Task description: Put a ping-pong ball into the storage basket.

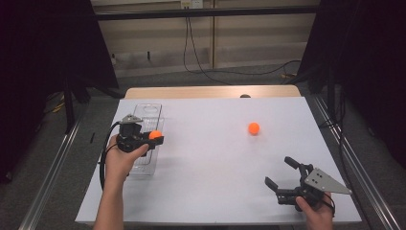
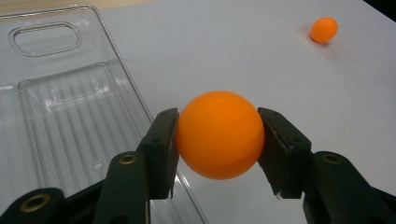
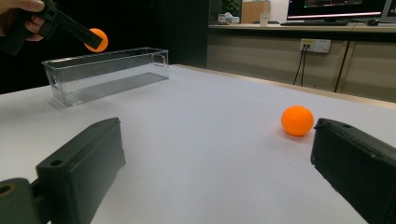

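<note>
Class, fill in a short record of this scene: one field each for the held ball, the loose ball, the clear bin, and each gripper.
held ball: orange ball, clamped in left gripper, above the bin's edge
loose ball: second orange ball, on white table
bin: clear bin, nothing in it
right gripper: right gripper, jaws open, holding nothing

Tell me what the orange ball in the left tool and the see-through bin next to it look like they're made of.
The orange ball looks like smooth matte plastic, likely a ping-pong ball: even colour, a soft sheen, no seam that I can make out. The clear bin looks like rigid transparent plastic, possibly acrylic: the table shows through its walls, its floor is moulded in ribs, and a handle slot is cut into its end.
</note>
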`<state>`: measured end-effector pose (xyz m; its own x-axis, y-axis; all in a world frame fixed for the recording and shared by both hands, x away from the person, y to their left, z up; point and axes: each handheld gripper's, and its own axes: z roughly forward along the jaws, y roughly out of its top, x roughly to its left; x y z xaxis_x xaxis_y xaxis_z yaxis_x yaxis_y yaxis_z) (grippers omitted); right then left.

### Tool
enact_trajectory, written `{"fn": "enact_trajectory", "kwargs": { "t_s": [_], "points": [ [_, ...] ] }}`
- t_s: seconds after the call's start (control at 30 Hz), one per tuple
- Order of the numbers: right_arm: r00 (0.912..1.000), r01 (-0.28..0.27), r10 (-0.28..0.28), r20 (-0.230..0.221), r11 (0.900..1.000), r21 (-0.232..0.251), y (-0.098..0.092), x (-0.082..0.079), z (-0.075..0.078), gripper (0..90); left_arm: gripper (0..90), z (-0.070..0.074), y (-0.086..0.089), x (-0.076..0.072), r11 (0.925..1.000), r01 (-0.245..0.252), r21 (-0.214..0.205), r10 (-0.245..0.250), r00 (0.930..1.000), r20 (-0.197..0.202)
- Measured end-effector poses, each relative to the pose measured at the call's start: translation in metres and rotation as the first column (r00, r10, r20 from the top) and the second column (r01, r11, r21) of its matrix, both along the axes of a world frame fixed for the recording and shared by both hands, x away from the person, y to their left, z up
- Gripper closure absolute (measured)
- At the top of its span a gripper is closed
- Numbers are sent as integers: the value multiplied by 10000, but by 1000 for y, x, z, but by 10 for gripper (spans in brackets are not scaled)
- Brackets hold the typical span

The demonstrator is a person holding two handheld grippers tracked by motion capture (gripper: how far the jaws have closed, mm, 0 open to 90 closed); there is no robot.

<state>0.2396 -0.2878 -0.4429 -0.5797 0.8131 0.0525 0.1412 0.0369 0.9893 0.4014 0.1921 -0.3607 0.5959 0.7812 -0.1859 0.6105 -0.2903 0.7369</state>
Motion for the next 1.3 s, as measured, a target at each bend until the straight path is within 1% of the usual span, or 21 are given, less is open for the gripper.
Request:
{"fn": "enact_trajectory", "kwargs": {
  "t_s": [0.13,0.33,0.37,0.53,0.6,0.63,0.83,1.3],
  "points": [
    [10000,16,-16,-2,10000,9,0,0,0,21,510,1,2,0,10000,-35,13,35,10000,46],
    [10000,8,-8,6,10000,3,0,0,0,21,509,1,4,0,10000,-54,33,54,10000,6],
    [10000,5,-5,5,10000,3,0,0,0,21,509,1,4,0,9999,-101,-43,101,9999,17],
    [10000,10,-10,11,10000,2,0,0,0,21,509,2,6,0,9999,-113,42,113,9999,51],
    [10000,6,-6,4,10000,4,0,0,0,21,510,2,6,0,9998,-186,-23,186,9998,65],
    [10000,7,-7,0,10000,9,0,0,0,21,510,2,7,0,9998,-181,34,181,9998,76],
    [10000,13,-13,9,10000,17,0,0,0,22,510,1,8,0,9997,-233,3,233,9997,34],
    [10000,11,-11,9,10000,15,0,0,0,22,509,3,15,0,9993,-372,10,371,9992,148]
  ]
}}
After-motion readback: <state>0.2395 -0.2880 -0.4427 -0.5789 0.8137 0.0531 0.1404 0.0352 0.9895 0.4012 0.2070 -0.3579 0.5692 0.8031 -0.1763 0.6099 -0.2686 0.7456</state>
